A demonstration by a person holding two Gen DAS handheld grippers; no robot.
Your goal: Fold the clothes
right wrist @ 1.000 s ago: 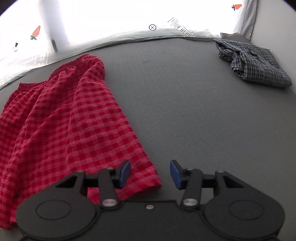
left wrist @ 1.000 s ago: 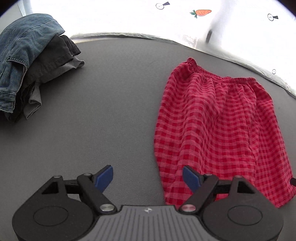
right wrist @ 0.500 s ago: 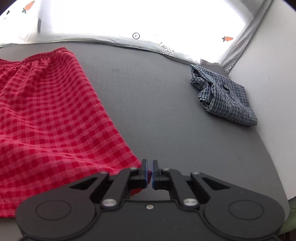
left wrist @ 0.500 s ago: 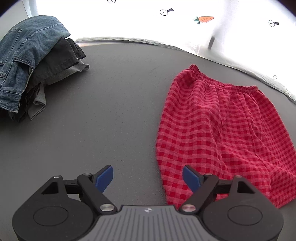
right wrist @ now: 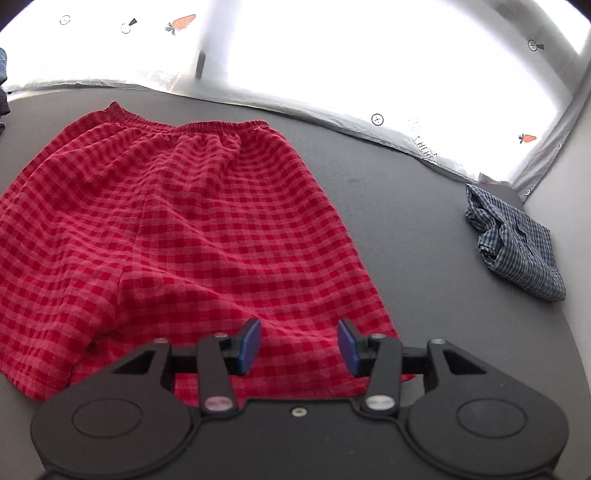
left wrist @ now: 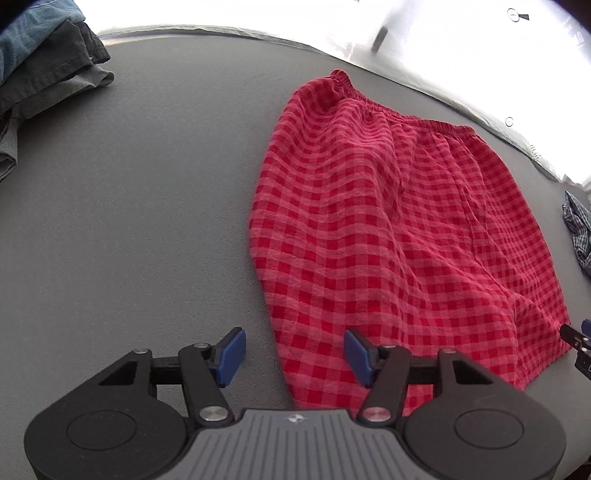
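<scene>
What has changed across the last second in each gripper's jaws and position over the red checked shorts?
The right gripper, shut half a second ago, has opened and moved left over the red checked shorts' hem. The left gripper stayed open, edging right. The shorts remain flat on the grey table.

grey tabletop (left wrist: 147, 206) fills mid-frame | white carrot-print curtain (right wrist: 369, 66) along top edge, backlit | carrot motif (right wrist: 183, 22) upper left, right-wrist view
</scene>
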